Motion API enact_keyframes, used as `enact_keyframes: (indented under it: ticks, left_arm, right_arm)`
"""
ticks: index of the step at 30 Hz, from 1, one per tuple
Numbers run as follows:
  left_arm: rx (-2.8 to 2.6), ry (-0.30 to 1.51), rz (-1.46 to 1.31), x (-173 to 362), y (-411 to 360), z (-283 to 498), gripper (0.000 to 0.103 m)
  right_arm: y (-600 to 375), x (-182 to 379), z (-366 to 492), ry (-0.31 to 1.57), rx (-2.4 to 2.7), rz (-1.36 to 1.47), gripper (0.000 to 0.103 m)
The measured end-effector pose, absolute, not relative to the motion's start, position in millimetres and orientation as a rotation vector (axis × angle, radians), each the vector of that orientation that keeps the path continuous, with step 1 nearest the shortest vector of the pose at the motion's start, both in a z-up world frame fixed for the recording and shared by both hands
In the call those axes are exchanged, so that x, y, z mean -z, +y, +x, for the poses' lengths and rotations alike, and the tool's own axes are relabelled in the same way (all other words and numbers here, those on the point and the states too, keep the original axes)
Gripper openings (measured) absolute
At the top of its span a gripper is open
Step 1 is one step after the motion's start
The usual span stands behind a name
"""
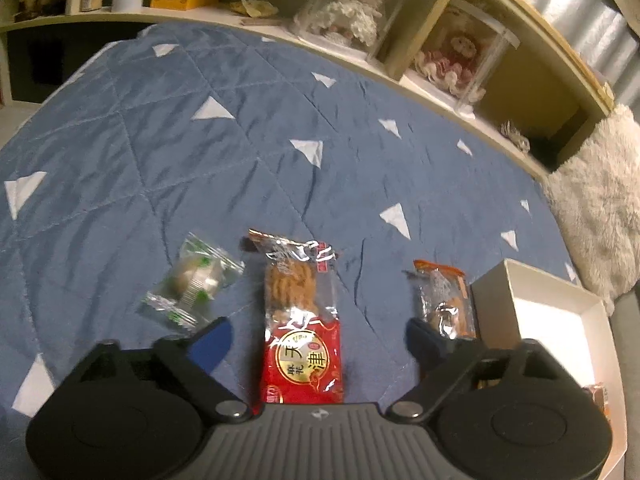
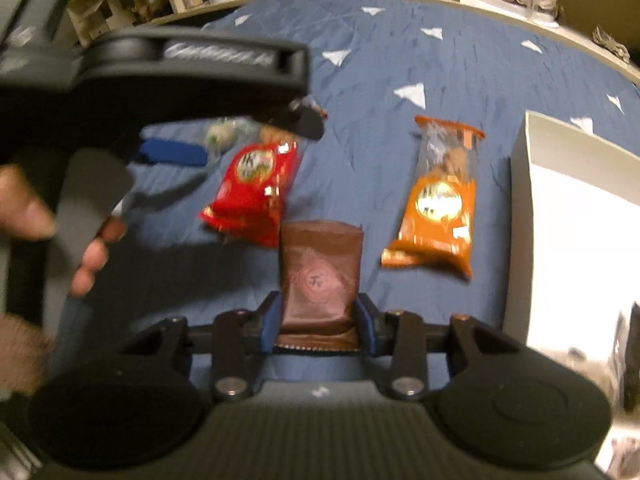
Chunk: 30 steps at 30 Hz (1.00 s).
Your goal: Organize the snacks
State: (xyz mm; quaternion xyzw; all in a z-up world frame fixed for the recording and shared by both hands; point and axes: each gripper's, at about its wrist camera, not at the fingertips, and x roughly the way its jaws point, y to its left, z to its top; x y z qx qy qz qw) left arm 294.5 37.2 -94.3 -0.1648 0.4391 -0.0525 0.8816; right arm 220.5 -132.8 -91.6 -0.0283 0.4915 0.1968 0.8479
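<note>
Now my right gripper (image 2: pixel 319 326) pinches the brown packet (image 2: pixel 320 276), while my left gripper (image 1: pixel 320 334) gapes wide astride the red packet (image 1: pixel 302 344).

Blue quilt (image 1: pixel 200 152), shelf (image 1: pixel 460 32) holding what look like dolls.

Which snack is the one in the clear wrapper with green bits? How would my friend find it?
Start at the blue quilt. Three snacks lie in a row there, and it is the one left of the red packet. Only this clear packet is see-through, with green marks and a pale round treat.
</note>
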Motion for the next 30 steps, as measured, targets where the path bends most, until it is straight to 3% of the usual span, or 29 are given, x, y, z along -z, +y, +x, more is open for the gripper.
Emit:
enact_keyframes:
  ticks: [7, 9, 12, 14, 20, 30]
  left_arm:
    - [0.105, 0.954, -0.283, 103.3, 33.3, 297.7, 0.077]
    - [0.108, 0.956, -0.273, 103.5, 32.3, 296.9, 0.077]
    - [0.126, 0.96, -0.253, 103.3, 28.5, 295.7, 0.077]
    - [0.137, 0.964, -0.23, 103.9, 24.8, 294.9, 0.077]
    - [0.144, 0.987, -0.107, 105.4, 14.8, 295.2, 0.063]
    - [0.182, 1.077, 0.074, 97.3, 20.9, 284.4, 0.062]
  right_arm:
    - [-135.4, 86.1, 196.3, 1.087, -0.449, -0.059, 0.048]
    - [-133.4, 84.4, 193.1, 1.081, -0.466, -0.06, 0.059]
    - [-126.8, 83.6, 193.7, 1.081, -0.48, -0.052, 0.064]
    - [-126.9, 84.1, 197.8, 1.093, -0.474, -0.037, 0.064]
    - [-132.2, 87.8, 212.9, 1.149, -0.441, 0.037, 0.064]
    - [-139.7, 97.9, 226.4, 1.189, -0.444, 0.095, 0.056]
